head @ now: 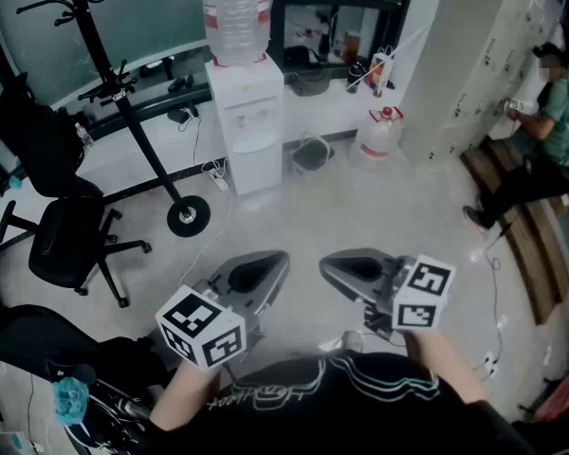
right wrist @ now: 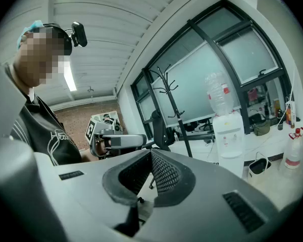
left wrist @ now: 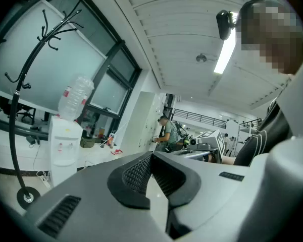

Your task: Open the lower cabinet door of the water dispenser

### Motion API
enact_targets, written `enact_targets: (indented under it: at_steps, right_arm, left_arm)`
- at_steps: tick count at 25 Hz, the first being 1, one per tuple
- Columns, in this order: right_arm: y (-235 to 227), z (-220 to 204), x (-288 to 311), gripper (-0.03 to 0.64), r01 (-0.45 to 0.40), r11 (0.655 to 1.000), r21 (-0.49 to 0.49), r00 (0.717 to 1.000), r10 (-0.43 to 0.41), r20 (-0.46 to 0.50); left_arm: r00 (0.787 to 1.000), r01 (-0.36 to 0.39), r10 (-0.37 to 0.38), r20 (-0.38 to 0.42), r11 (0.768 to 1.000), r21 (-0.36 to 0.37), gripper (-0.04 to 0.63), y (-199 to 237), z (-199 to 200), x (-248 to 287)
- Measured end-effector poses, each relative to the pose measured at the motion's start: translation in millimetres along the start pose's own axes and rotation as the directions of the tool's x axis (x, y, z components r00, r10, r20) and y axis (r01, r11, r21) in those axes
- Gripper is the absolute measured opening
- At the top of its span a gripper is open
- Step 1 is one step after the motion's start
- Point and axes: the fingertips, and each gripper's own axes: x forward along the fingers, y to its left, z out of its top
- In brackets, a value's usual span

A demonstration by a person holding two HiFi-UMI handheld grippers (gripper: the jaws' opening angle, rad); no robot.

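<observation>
Both grippers shut and empty; dispenser well across the floor.
Head view: left gripper and right gripper side by side, well apart from the dispenser; lower door closed. Left gripper view: jaws together, nothing between; dispenser at left. Right gripper view: jaws together, empty; dispenser at right.

The floor in front of the water dispenser lies open in the middle. On the left of this lane stands a coat rack. Its round base is near the dispenser's lower left corner, and a thin cable crosses the floor beside it. An office chair blocks further left. On the right, a basket and a water jug stand by the wall. A bench with a seated person closes that side.
</observation>
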Motion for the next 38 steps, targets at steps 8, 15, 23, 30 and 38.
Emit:
enact_targets:
  at_steps: [8, 15, 23, 30, 38]
  right_arm:
    - [10.9, 0.3, 10.6, 0.012, -0.003, 1.0, 0.004, 1.0, 0.003, -0.001]
    - [-7.1, -9.4, 12.1, 0.012, -0.005, 0.998, 0.061, 1.0, 0.005, 0.001]
    - [-51.2, -10.7, 7.6, 0.012, -0.038, 0.992, 0.117, 0.999, 0.035, 0.027]
    - [-97.8, -6.1, 0.1, 0.012, -0.058, 0.99, 0.126, 0.998, 0.056, 0.017]
    - [-151.6, -4.9, -60.9, 0.012, -0.064, 0.988, 0.141, 0.998, 0.06, 0.031]
  left_arm:
    - [1.0, 0.004, -0.004, -0.009, 1.0, -0.008, -0.002, 5.1, -1.7, -14.1]
    - [1.0, 0.016, -0.016, 0.005, 0.999, -0.041, -0.002, 19.8, -4.6, -4.2]
    - [1.0, 0.014, -0.014, 0.002, 0.998, -0.057, -0.002, 33.2, -2.7, 25.4]
    - [0.999, -0.05, 0.048, -0.02, 0.994, -0.101, -0.002, 50.1, -3.6, 69.5]
    - [0.994, -0.096, 0.089, -0.066, 0.989, -0.109, 0.0, 31.4, -13.6, 150.1]
